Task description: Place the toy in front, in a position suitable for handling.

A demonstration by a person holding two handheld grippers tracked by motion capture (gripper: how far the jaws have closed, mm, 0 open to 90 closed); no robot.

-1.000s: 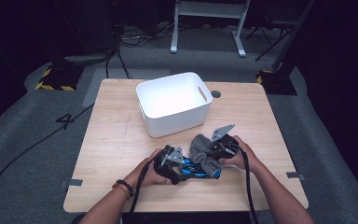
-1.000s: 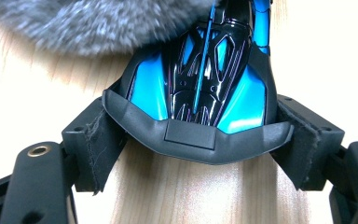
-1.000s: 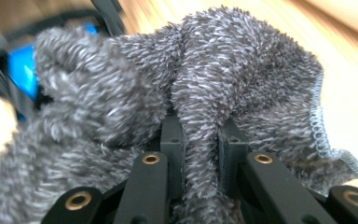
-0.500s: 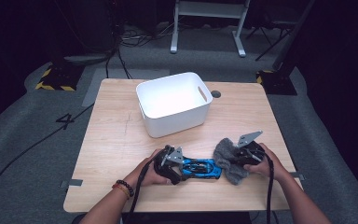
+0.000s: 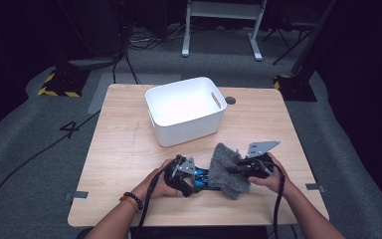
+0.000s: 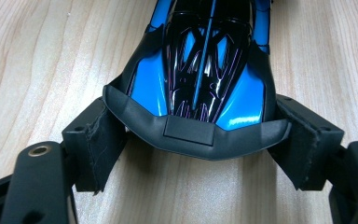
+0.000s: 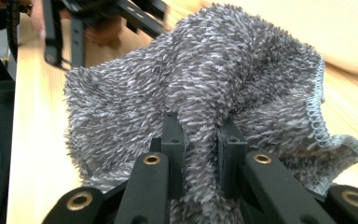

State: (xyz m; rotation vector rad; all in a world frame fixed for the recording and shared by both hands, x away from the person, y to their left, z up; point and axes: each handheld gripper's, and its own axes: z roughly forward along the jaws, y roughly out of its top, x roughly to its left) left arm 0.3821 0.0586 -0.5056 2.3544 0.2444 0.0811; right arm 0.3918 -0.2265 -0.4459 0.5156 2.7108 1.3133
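Pale wooden table is carrying a white bin. Left gripper is clamping a blue toy car by its dark bumper, seen close up; right gripper is pinching a grey shaggy cloth, its stitched hem showing. No writing is readable.
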